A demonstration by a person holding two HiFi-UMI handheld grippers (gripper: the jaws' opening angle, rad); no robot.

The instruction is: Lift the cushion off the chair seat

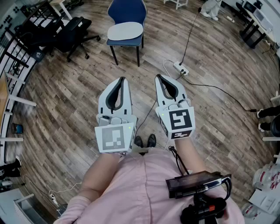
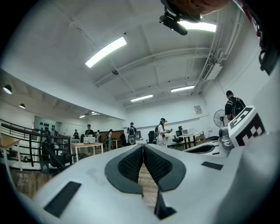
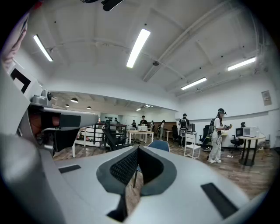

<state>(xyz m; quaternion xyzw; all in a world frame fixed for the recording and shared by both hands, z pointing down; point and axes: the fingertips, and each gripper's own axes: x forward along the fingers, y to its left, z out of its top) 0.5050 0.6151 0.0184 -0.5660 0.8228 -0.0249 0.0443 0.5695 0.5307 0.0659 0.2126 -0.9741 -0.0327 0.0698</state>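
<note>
A blue chair (image 1: 127, 13) stands on the wood floor at the top centre of the head view. A pale grey oval cushion (image 1: 125, 31) lies flat on its seat. My left gripper (image 1: 122, 79) and right gripper (image 1: 158, 76) are held side by side well short of the chair, both pointing toward it. Each is shut with nothing between its jaws. In the left gripper view the left gripper (image 2: 143, 146) shows its pads pressed together. The right gripper (image 3: 137, 149) is also shut, with the chair's blue back (image 3: 160, 145) just beyond its tips; the cushion is hidden there.
A black office chair (image 1: 70, 30) stands left of the blue chair, beside a black railing (image 1: 17, 48). A white power strip (image 1: 181, 68) and its cable lie on the floor to the right. Several people and tables stand far off in both gripper views.
</note>
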